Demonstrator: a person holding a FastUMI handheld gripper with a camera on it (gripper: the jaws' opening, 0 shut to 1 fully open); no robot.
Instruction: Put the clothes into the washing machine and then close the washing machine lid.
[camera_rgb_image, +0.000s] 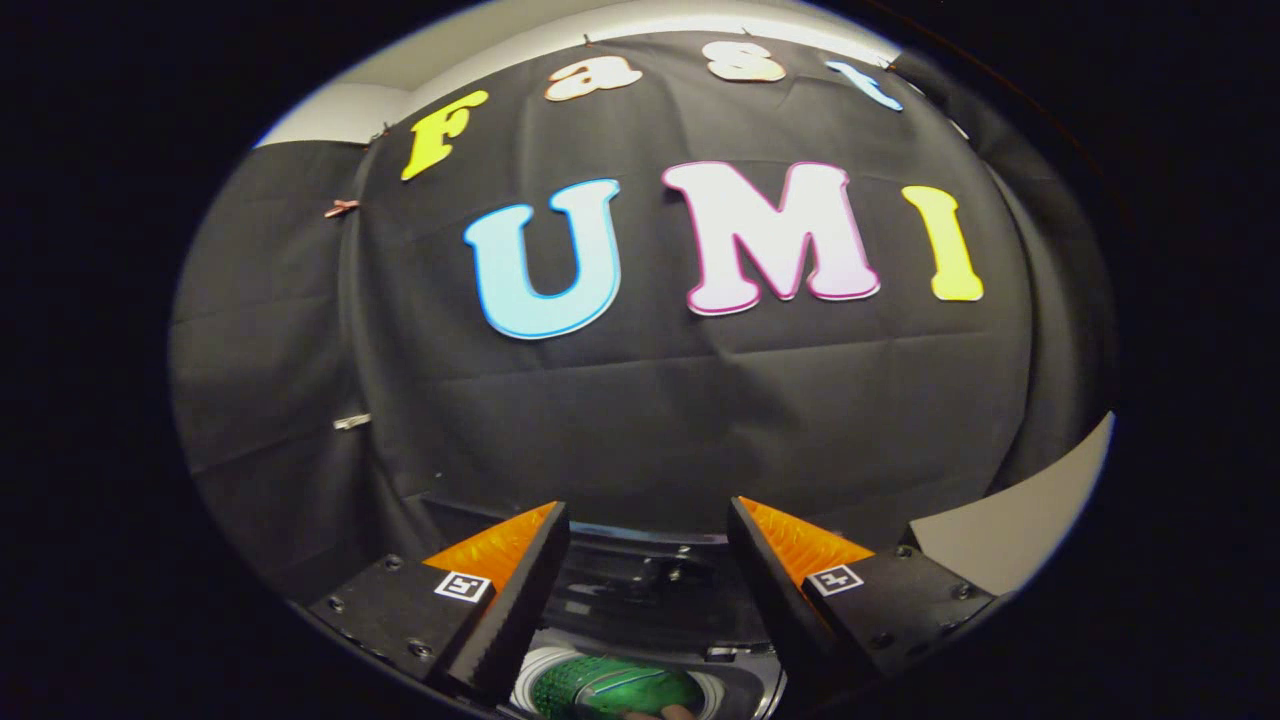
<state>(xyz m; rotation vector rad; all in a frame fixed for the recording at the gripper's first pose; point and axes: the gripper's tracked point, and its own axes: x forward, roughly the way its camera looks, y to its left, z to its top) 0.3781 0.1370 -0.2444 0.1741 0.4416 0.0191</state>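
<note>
Tongs (648, 560) spread empty above the washing machine (640, 590)
We risk missing the raised lid (650, 575) if we reach blind; green drum contents (615, 690) sit low between them

You are getting dim booth, light falling from above, strong fisheye bending at edges, glare glinting on washing machine (650, 590) lid.

At the bottom centre of the frame sits the dark, glossy-topped washing machine (650, 590), the one thing here bearing a load. Its round, white-rimmed drum opening (528, 688) is uncovered, and a shiny green piece of clothing (620, 690) lies inside. The gripper (648, 505) hangs above it, fingers spread wide with nothing between them, the opening showing in the gap.
</note>
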